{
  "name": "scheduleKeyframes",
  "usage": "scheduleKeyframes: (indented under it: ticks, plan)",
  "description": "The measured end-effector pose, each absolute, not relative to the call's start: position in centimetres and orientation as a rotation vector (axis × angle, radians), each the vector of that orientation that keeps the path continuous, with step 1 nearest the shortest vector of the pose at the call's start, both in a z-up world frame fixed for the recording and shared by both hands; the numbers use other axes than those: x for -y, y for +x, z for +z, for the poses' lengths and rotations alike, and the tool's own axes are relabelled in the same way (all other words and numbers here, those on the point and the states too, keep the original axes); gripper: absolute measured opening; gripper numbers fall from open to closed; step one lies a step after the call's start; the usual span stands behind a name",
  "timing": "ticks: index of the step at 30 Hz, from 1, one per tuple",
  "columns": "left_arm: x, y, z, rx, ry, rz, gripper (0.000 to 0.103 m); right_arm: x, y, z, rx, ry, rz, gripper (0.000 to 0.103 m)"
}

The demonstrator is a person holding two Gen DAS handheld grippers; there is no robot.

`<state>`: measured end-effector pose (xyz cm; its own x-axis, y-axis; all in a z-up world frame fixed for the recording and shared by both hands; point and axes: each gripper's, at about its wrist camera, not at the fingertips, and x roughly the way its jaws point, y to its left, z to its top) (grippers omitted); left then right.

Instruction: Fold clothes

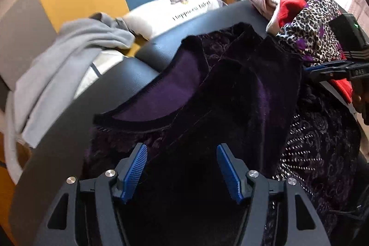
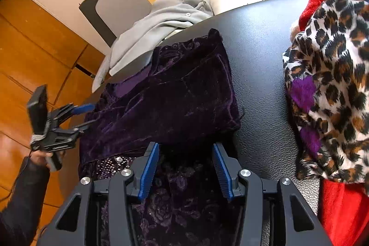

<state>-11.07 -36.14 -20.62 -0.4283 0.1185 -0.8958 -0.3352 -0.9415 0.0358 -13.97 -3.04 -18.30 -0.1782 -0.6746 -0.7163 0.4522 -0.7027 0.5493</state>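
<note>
A dark purple velvet top [image 2: 175,93] lies partly folded on the black leather-textured desk [image 2: 260,66], filling the centre of the right wrist view and running down to 6 o'clock under the tool. In the left wrist view its neckline, with the lighter purple lining showing, sits at about 10 o'clock from centre. The left tool [image 1: 182,171] hovers over the cloth with its blue pads spread apart and nothing between them; the right tool [image 2: 185,168] is likewise spread wide above the embossed hem, gripping nothing. A leopard-print garment [image 2: 332,84] and a red garment [image 2: 341,206] are heaped at 3 o'clock, and a grey cardigan [image 2: 159,24] drapes off the desk edge at 11 o'clock. The velvet looks soft, limp and fairly thick, with a slick pile that may slide on itself, and the studded panel [image 1: 297,153] probably adds weight. Pinching a doubled edge or seam at the outer corners seems safest.
</note>
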Motion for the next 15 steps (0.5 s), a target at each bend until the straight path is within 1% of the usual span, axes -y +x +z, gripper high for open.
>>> scheduleKeyframes:
  ticks: [1, 3, 4, 5, 6, 7, 9, 11, 13, 14, 15]
  plan:
    - [36.3, -11.5, -21.1, -0.298, -1.517, 2.408, 0.062, 3.0, -14.1, -18.4, 0.281, 1.342, -1.947, 0.050]
    - [36.0, -11.4, -22.0, -0.267, -1.547, 2.346, 0.047, 3.0, -14.4, -18.7, 0.325, 1.349, -1.934, 0.050]
    - [35.7, -11.3, -22.4, -0.270, -1.549, 2.331, 0.038, 2.9, -14.6, -18.9, 0.346, 1.351, -1.932, 0.050]
    - [35.7, -11.0, -22.4, -0.273, -1.537, 2.343, 0.024, 2.8, -14.8, -19.0, 0.367, 1.352, -1.930, 0.050]
    - [35.6, -10.7, -22.3, -0.276, -1.524, 2.358, 0.013, 2.8, -14.9, -19.2, 0.386, 1.354, -1.931, 0.050]
    - [35.7, -10.5, -22.1, -0.272, -1.515, 2.386, 0.008, 2.8, -15.0, -19.4, 0.405, 1.355, -1.932, 0.050]
    - [36.0, -9.9, -21.5, -0.234, -1.483, 2.434, 0.006, 2.9, -15.2, -19.7, 0.411, 1.354, -1.951, 0.049]
    - [36.3, -9.0, -20.8, -0.201, -1.437, 2.487, 0.006, 3.2, -14.9, -19.6, 0.369, 1.340, -1.987, 0.042]
    - [36.8, -7.9, -19.6, -0.155, -1.376, 2.554, 0.006, 3.5, -14.7, -19.1, 0.318, 1.320, -2.017, 0.027]
    - [37.2, -7.4, -19.0, -0.135, -1.353, 2.585, 0.006, 3.6, -14.6, -18.7, 0.296, 1.305, -2.027, 0.023]
    - [37.2, -7.3, -18.9, -0.153, -1.346, 2.615, 0.006, 3.7, -14.6, -18.3, 0.275, 1.289, -2.035, 0.019]
